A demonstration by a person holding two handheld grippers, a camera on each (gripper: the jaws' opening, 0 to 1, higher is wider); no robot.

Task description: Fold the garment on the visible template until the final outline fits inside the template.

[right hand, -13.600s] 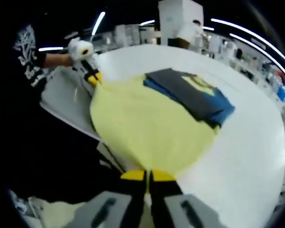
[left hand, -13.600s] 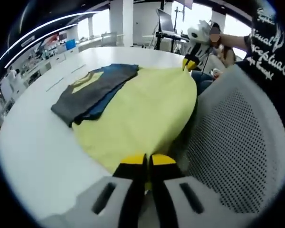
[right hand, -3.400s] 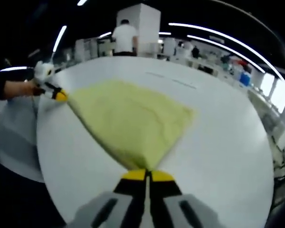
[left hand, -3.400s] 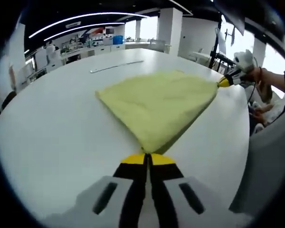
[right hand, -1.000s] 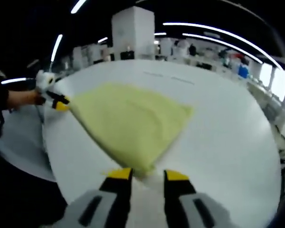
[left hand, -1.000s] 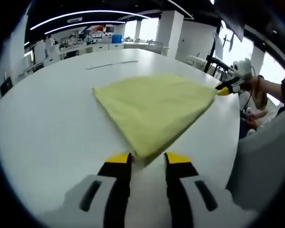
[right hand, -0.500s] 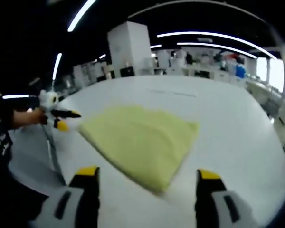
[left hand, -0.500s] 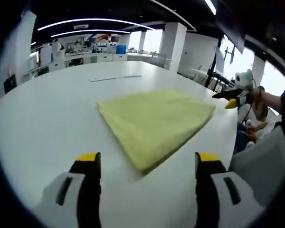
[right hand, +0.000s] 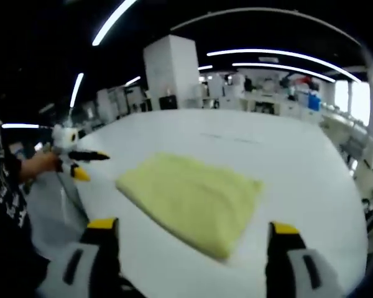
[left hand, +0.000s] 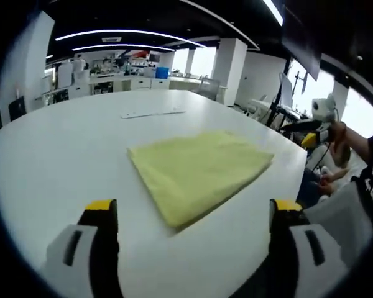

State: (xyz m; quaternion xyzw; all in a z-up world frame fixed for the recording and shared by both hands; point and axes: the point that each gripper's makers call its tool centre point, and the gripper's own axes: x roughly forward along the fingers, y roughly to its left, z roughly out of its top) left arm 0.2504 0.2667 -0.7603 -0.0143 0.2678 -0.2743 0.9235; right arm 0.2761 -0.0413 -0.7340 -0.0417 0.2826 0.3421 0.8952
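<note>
A yellow garment (left hand: 199, 174), folded into a flat rectangle, lies on the round white table (left hand: 50, 155). My left gripper (left hand: 194, 206) is open and hangs clear of the cloth's near corner, with nothing between its fingers. At the right of the left gripper view, the right gripper (left hand: 306, 132) sits in a hand with its jaws apart, off the table's edge. In the right gripper view the same garment (right hand: 196, 198) lies ahead of my open right gripper (right hand: 193, 226). The left gripper (right hand: 84, 164) shows there at the left, open, beside the cloth's far corner.
A thin pale strip (left hand: 152, 113) lies on the table beyond the garment. A grey mesh chair (left hand: 336, 217) stands at the table's near edge by the person. Benches and pillars fill the room behind.
Both grippers opened wide, let go of the garment's corners and drew back and up. The garment now lies flat on the table by itself.
</note>
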